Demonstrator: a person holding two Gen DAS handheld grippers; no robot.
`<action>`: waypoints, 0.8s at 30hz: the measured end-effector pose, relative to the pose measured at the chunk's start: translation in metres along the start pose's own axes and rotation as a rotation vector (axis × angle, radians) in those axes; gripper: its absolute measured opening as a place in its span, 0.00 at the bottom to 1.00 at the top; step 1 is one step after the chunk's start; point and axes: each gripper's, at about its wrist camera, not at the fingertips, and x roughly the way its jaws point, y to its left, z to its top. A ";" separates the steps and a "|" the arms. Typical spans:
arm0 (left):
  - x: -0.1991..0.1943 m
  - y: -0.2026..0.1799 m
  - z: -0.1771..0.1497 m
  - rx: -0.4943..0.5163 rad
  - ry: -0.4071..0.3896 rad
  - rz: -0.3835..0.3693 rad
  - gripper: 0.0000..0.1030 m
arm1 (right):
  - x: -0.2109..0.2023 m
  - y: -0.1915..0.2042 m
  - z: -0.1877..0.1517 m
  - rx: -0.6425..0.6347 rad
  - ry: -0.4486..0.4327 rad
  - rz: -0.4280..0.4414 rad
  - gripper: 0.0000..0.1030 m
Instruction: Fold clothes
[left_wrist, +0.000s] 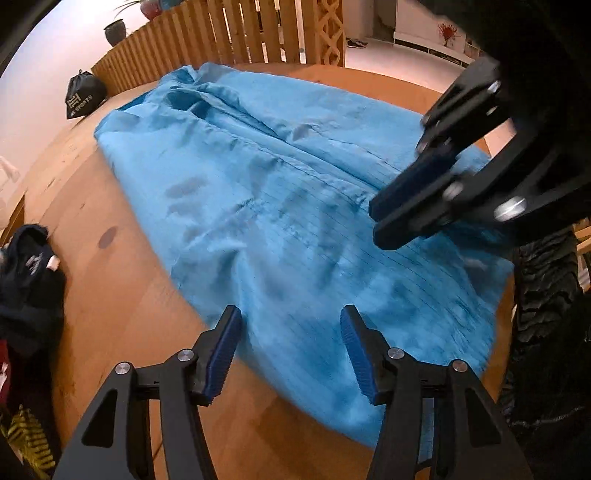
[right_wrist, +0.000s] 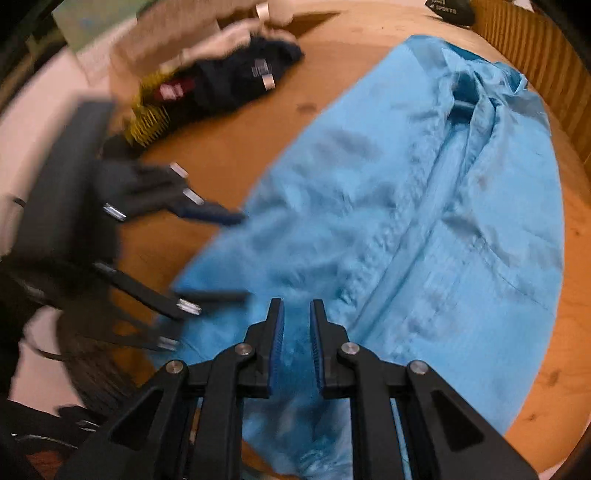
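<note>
blurring hides detail: left tongs (left_wrist: 290, 350) spread, right tongs (right_wrist: 297, 347) parted over blue garment (left_wrist: 295, 206).

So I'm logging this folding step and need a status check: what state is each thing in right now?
blue garment: spread out on the wooden table, wrinkled, not yet folded.
left gripper: jaws wide open, low over the garment's near edge, holding nothing.
right gripper: jaws partly open, cloth between them, not clamped.
dark clothes pile: crumpled in a heap, unfolded.
black sports bag: standing at the table's far corner, cinched shut.
</note>
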 end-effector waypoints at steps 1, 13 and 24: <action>-0.004 0.000 -0.003 0.006 -0.005 0.002 0.51 | 0.005 0.002 -0.003 -0.016 0.023 -0.024 0.14; -0.001 -0.024 -0.017 0.146 0.017 -0.076 0.52 | 0.002 -0.006 -0.038 -0.068 0.031 -0.111 0.15; -0.012 -0.041 -0.023 0.152 -0.008 -0.123 0.53 | -0.004 -0.025 -0.077 -0.077 0.065 -0.071 0.16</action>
